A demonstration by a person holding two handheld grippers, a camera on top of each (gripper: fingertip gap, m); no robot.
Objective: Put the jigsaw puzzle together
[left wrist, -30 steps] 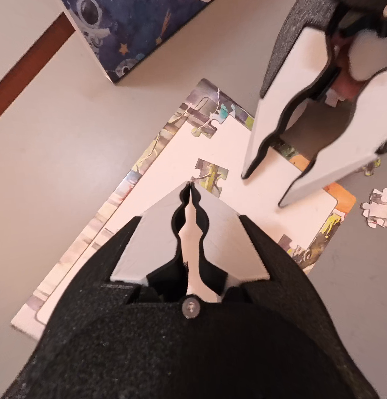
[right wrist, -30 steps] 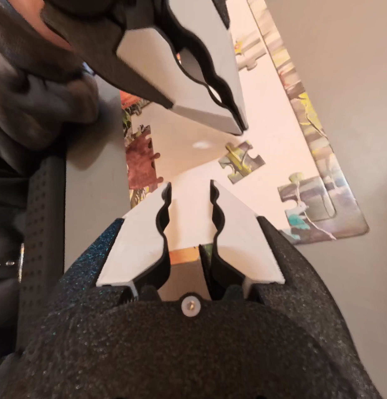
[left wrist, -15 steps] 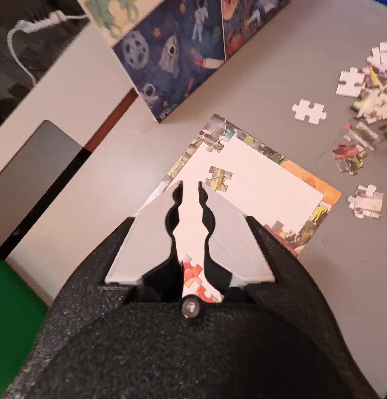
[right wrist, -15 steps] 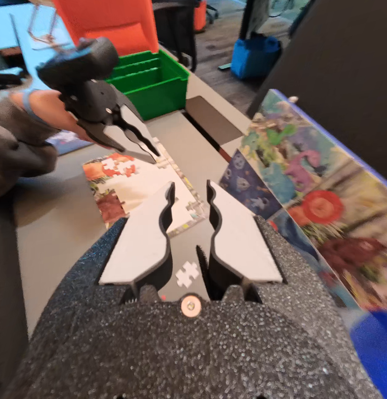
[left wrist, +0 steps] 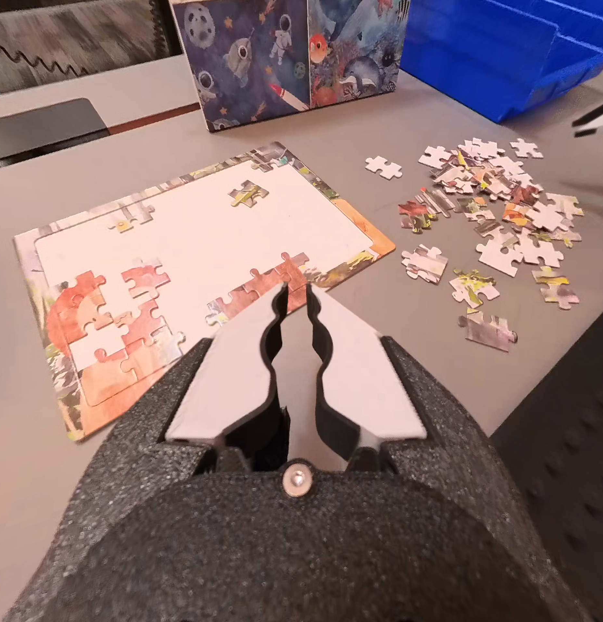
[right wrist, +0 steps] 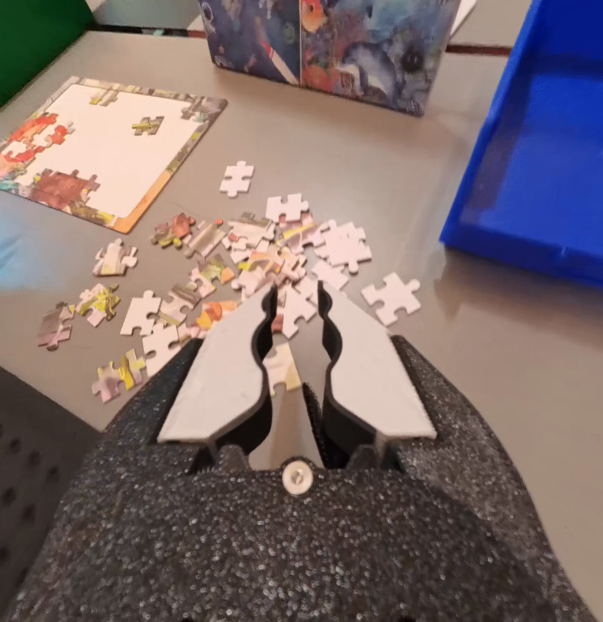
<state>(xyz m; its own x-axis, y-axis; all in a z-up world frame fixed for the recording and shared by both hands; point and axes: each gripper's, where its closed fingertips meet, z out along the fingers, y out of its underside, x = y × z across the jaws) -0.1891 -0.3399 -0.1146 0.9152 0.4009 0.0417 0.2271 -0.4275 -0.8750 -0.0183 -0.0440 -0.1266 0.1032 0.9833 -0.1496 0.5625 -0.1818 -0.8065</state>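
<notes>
Both units same build. Left gripper (left wrist: 296, 289): body is black, coarse speckled foam-like shell, broad and rounded, notched at the front where the fingers seat. Fingers (left wrist: 233, 377) are flat pale-grey plates tapering to points, with black wavy-profiled inner pads. One silver round-head screw (left wrist: 296, 482) sits centred at the base of the finger slot. Right gripper (right wrist: 296, 291): identical black speckled shell, pale-grey tapered fingers (right wrist: 367, 373), black scalloped inner edges, a toothed black strip visible low in the slot, same single silver screw (right wrist: 296, 480). Some motion blur.
</notes>
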